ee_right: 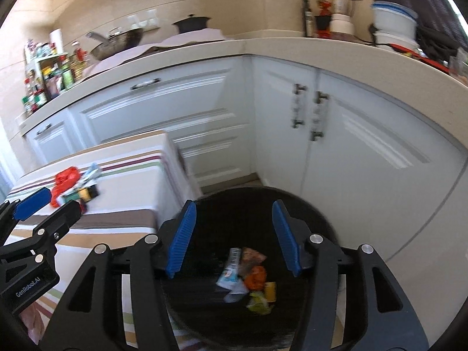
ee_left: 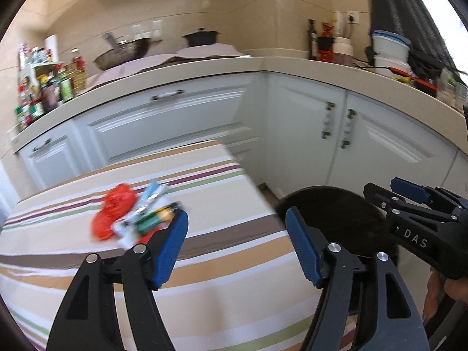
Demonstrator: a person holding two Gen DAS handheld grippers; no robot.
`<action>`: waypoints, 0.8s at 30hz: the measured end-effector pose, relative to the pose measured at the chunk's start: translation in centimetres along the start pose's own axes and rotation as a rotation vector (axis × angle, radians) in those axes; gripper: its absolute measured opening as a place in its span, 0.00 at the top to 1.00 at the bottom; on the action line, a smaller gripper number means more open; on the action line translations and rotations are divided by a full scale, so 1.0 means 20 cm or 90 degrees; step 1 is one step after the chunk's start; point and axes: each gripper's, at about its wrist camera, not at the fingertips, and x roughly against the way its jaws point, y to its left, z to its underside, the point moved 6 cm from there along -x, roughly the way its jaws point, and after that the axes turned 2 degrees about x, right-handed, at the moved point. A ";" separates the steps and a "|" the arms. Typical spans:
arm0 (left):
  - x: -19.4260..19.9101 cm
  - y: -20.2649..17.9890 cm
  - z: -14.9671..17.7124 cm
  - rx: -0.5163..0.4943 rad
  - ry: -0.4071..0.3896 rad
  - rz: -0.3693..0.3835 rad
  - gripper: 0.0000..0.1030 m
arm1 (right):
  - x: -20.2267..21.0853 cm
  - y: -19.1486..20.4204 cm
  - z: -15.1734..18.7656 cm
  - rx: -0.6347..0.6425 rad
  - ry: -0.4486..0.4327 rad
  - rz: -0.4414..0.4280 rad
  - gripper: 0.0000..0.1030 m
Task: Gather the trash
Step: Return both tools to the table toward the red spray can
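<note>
With both grippers, left (ee_left: 237, 225) and right (ee_right: 234, 222), spread empty, you risk scattering the wrappers (ee_left: 131, 216) beside the bin (ee_right: 257, 263).

The table (ee_left: 204, 181) sat ahead-left of the left gripper (ee_left: 237, 245), wrappers (ee_left: 131, 216) piled on it just past the left fingertip. The bin (ee_right: 307, 204) lay right of the table, under the right gripper (ee_right: 234, 237), with trash (ee_right: 248, 278) inside. Cabinets (ee_right: 365, 152) stood behind, counter (ee_right: 292, 46) above.
</note>
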 end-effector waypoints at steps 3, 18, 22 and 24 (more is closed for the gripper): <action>0.03 0.14 0.03 0.016 0.002 -0.034 0.34 | -0.02 0.15 0.00 0.021 0.006 -0.029 0.48; 0.20 0.81 0.20 0.113 0.007 -0.183 0.33 | -0.14 0.85 0.03 0.117 0.051 -0.140 0.48; 0.22 0.93 0.24 0.133 0.014 -0.199 0.33 | -0.19 0.99 0.05 0.133 0.073 -0.149 0.48; 0.22 0.99 0.27 0.145 0.016 -0.205 0.33 | -0.22 1.05 0.06 0.140 0.084 -0.151 0.48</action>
